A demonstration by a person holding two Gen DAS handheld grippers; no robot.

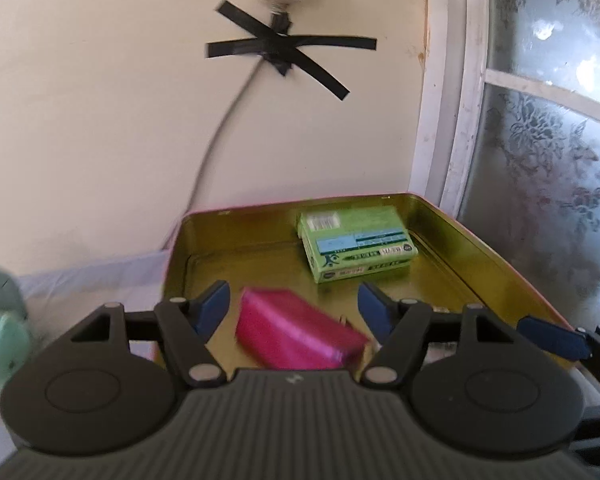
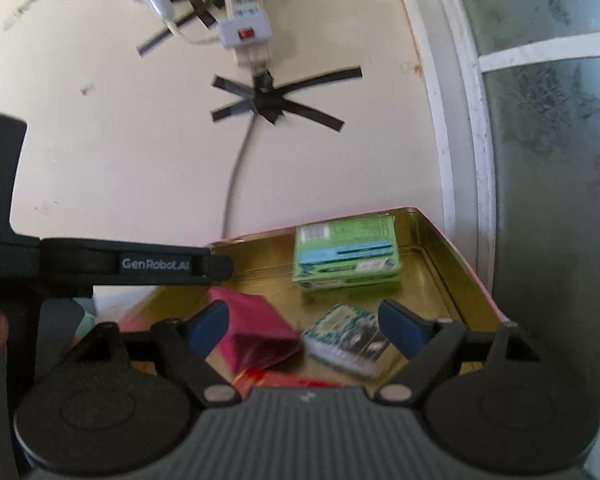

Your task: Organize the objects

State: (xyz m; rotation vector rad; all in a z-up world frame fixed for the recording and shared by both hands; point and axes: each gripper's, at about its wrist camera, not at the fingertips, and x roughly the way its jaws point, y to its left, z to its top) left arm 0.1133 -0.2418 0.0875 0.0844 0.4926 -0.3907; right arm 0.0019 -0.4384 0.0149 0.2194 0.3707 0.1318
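A gold metal tin with a pink rim stands open against the wall; it also shows in the right wrist view. A green box lies at its back right, also in the right wrist view. A magenta box lies in the tin between the open jaws of my left gripper, not gripped. My right gripper is open above the tin, over the magenta box and a small green-and-black packet. The left gripper's finger crosses the right wrist view.
A cream wall with a taped cable and a power strip rises behind the tin. A frosted window stands to the right. A mint plush toy sits at the left. A red item lies by the tin's near edge.
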